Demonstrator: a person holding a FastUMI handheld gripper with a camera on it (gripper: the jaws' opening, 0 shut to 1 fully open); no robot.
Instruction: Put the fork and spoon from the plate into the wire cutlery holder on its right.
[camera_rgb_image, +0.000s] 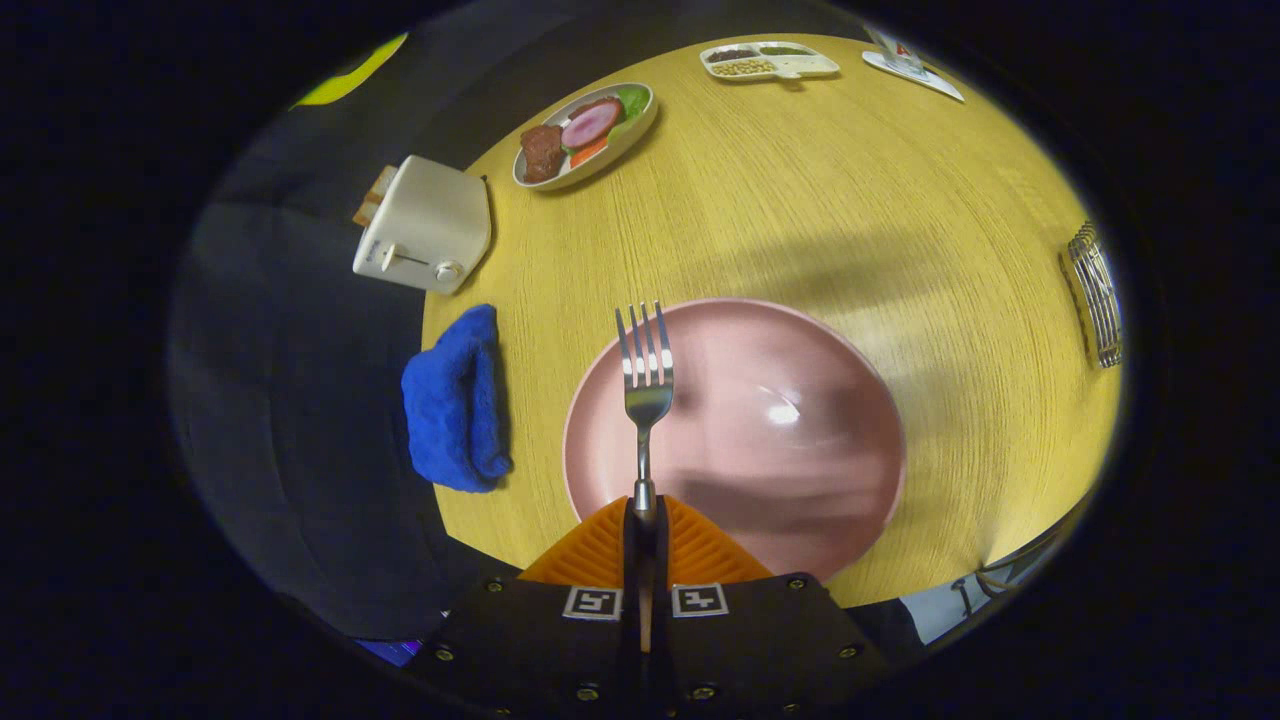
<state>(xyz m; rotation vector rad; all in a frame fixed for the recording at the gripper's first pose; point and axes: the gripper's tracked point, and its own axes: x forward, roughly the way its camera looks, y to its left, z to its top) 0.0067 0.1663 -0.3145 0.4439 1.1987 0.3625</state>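
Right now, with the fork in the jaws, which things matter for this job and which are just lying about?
For the job: fork, held by the shut gripper; pink plate; wire cutlery holder.

Lying about: toaster, blue cloth, food dish, divided tray.

fork (645, 385): steel, clamped in jaws, above pink plate (800, 500) | wire cutlery holder (1095, 295): right
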